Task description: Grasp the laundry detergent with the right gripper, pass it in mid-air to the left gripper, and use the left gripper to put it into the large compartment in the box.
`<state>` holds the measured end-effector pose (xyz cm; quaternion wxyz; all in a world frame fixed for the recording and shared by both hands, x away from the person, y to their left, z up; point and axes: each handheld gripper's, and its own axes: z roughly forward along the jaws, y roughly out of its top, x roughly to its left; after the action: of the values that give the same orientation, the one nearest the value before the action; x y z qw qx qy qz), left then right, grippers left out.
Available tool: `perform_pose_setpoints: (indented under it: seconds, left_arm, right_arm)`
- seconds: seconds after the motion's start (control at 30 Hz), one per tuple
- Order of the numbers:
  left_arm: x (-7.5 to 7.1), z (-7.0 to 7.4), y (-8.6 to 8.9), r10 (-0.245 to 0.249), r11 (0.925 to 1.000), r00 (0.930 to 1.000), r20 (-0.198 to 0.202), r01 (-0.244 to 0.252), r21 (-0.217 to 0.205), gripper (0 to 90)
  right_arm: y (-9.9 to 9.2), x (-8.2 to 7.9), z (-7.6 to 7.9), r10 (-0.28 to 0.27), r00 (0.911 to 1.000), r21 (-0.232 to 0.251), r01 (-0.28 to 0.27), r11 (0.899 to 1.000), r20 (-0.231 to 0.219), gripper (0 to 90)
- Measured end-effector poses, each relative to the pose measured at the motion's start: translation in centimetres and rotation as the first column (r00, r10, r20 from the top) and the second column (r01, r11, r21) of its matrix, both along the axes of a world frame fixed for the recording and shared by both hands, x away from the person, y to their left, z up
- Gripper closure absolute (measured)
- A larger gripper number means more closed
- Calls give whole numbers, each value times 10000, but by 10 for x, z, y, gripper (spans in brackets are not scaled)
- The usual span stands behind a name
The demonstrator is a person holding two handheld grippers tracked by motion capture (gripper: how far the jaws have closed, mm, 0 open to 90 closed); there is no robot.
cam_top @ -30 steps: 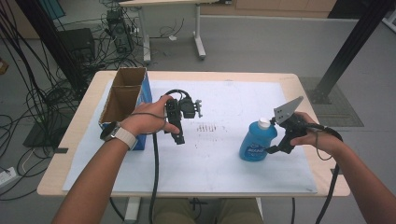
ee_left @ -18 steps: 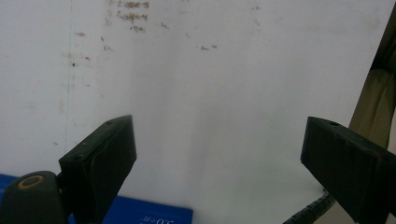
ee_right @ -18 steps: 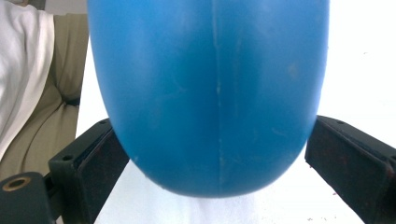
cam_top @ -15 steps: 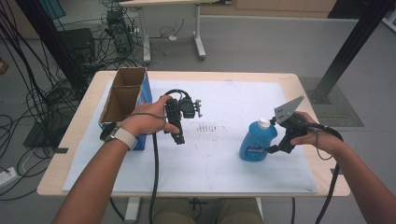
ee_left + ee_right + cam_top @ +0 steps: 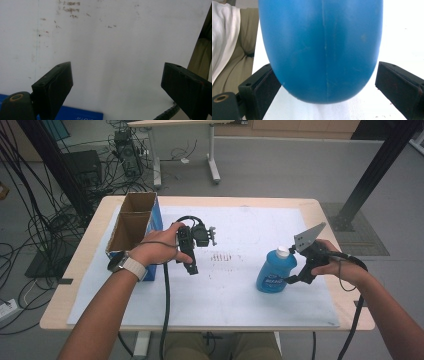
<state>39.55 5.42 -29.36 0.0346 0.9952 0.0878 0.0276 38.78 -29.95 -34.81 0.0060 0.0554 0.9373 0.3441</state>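
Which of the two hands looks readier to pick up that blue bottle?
The right. The right gripper already has the blue bottle between its open jaws, while the left gripper hangs open over bare table beside the cardboard box.

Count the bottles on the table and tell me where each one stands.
1. The blue bottle stands upright on the white sheet at the table's right side, between the jaws of the right claw. The cardboard box may hide more.

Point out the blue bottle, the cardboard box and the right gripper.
blue bottle point(image 5: 274, 272): high view, on its label.
cardboard box point(image 5: 131, 231): high view, on its inner wall.
right gripper point(image 5: 294, 278): high view, between its jaws' tips.
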Motion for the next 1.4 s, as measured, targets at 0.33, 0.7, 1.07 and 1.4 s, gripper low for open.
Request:
perform_pose_setpoints:
  seconds: [0.33, 0.7, 1.07, 1.4]
  left_arm:
    - [0, 0, 0, 6, 10000, 10000, 14, -6, 68, 108]
    - [0, 0, 1, 35, 10000, 10000, 15, -35, 28, 108]
    - [0, 0, 1, 31, 10000, 10000, 31, -31, -4, 107]
    - [0, 0, 2, 42, 10000, 10000, 45, -42, -24, 108]
  right_arm:
    - [0, 0, 0, -12, 10000, -4, 12, 10000, 12, 66]
    - [0, 0, 0, -26, 10000, -30, 26, 10000, 8, 67]
    - [1, 1, 0, -55, 10000, -15, 55, 10000, 13, 66]
    - [2, 1, -2, -105, 9999, 35, 105, 9999, -7, 63]
